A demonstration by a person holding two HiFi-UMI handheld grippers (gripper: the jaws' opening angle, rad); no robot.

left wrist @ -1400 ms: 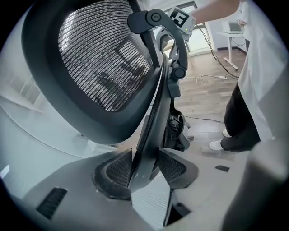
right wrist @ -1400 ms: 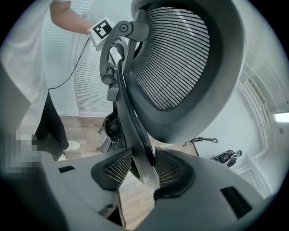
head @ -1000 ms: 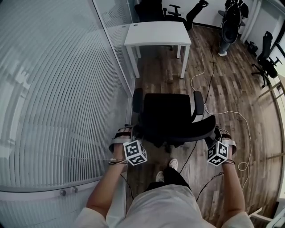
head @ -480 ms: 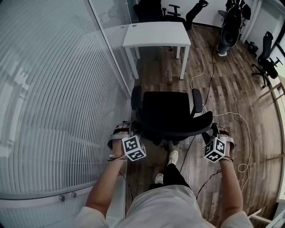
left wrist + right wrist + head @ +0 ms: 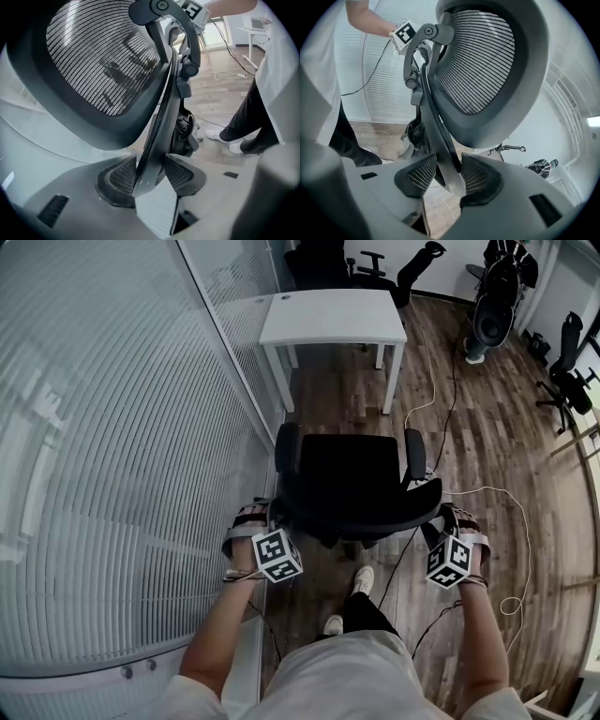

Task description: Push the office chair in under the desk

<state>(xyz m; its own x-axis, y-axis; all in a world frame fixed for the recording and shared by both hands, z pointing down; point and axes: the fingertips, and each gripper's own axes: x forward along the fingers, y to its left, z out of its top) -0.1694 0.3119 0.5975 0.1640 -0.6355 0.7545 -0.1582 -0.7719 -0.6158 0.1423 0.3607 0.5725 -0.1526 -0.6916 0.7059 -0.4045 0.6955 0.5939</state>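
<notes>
Gripping chair backrest (image 5: 375, 514): left claw (image 5: 150, 176), right claw (image 5: 443, 176).

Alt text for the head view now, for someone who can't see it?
A person holds a black office chair by its backrest, left gripper and right gripper shut on its two edges. The chair faces a white desk ahead, not yet under it; a glass wall runs along the left.

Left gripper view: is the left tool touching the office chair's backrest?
Touching. In the left gripper view the left tool is shut on the office chair, with the backrest's rim pinched between both pads.
</notes>
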